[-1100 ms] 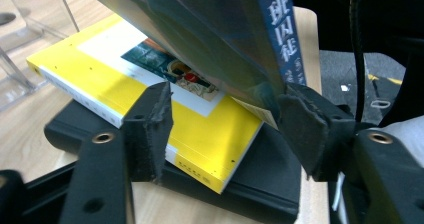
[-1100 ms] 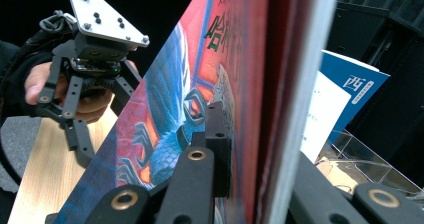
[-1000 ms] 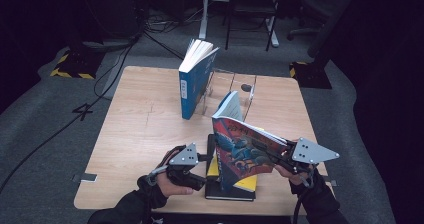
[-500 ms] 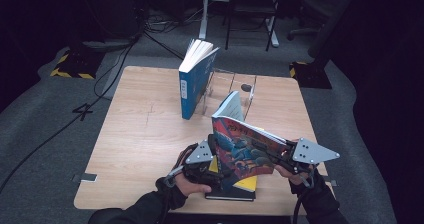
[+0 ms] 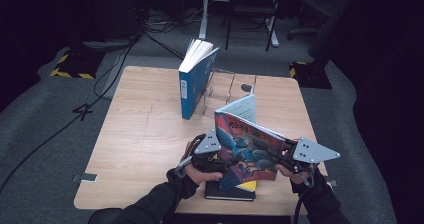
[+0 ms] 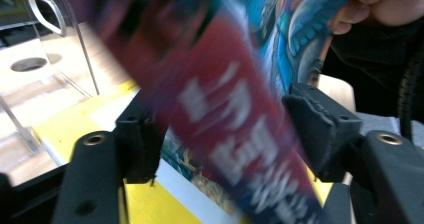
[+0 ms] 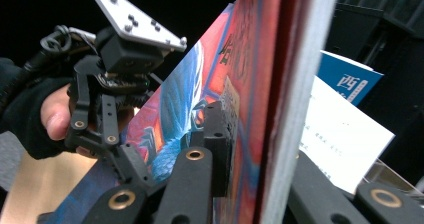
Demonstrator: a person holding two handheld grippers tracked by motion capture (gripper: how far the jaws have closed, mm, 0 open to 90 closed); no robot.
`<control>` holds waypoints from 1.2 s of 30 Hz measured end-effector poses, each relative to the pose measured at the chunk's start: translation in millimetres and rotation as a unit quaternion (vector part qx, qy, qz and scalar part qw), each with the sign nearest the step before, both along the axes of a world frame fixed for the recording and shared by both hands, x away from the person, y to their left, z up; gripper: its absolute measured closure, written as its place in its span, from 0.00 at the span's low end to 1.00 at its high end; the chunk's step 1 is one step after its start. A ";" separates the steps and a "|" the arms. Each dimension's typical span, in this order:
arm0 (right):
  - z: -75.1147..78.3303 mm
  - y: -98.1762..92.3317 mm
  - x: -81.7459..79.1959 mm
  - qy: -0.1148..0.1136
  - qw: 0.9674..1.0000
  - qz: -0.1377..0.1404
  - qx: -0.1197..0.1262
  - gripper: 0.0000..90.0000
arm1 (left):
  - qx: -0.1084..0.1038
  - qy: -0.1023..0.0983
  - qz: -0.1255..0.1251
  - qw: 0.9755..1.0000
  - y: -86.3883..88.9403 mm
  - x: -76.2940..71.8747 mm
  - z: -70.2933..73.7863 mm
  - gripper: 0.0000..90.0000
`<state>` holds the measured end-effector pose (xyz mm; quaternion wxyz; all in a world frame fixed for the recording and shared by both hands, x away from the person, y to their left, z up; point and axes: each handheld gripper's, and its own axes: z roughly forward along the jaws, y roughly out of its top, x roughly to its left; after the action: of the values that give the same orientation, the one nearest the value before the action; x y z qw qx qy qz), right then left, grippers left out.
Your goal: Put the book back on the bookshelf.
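Note:
A book with a red and blue illustrated cover (image 5: 250, 145) is held tilted above the table's front edge. My right gripper (image 5: 278, 152) is shut on its right edge, and the cover (image 7: 185, 104) fills the space beside its jaws (image 7: 265, 154). My left gripper (image 5: 226, 160) sits at the book's lower left corner. Its jaws have just been closing, with the blurred red cover (image 6: 225, 109) crossing slantwise between them (image 6: 222, 134). The pads do not clearly press on it.
A black and yellow book (image 5: 235, 189) lies flat under the held one, at the table's (image 5: 135, 134) front edge. A blue book (image 5: 192, 86) stands upright against a clear acrylic stand (image 5: 227, 84) at mid-table. Dark floor and chair legs lie beyond.
My left gripper has moved right, from beside the flat book up to the held book's lower left corner. The right gripper and the book have kept still.

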<state>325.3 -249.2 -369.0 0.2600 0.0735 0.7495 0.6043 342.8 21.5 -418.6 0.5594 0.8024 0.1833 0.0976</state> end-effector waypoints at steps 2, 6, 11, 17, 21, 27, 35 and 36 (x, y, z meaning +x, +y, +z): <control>0.7 -2.0 -0.1 -0.004 1.000 -0.007 0.003 0.93 | 0.005 -0.020 -0.004 1.000 -3.2 -2.0 5.4 0.53; 4.5 -5.6 -1.1 -0.008 1.000 -0.012 0.004 0.93 | -0.007 -0.031 -0.014 0.999 -2.5 -2.7 10.3 0.66; 8.5 -7.0 -3.3 -0.021 1.000 -0.021 0.005 0.93 | -0.018 -0.047 -0.004 0.999 1.1 -0.5 16.1 0.72; 12.8 -13.6 -5.2 -0.024 0.999 -0.030 0.020 0.85 | -0.013 -0.068 -0.012 0.997 7.2 -1.3 19.2 0.80; 12.5 -20.0 -7.8 -0.023 0.998 -0.043 0.028 0.76 | -0.009 -0.071 -0.019 0.997 9.5 -4.0 19.4 0.81; 2.8 -35.9 -9.5 -0.016 0.997 -0.067 0.034 0.67 | -0.005 -0.070 -0.033 0.997 12.8 -6.8 19.8 0.81; -32.7 -41.2 14.6 0.083 0.992 -0.092 -0.004 0.45 | -0.010 -0.066 -0.041 0.997 12.6 -5.8 18.7 0.81; -35.6 -39.6 16.7 0.089 0.992 -0.091 -0.006 0.44 | -0.010 -0.066 -0.041 0.997 12.5 -5.6 18.6 0.81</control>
<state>342.0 -288.8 -404.6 0.2465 0.1939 0.7634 0.5647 337.2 34.0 -400.0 0.5822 0.7953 0.1136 0.1254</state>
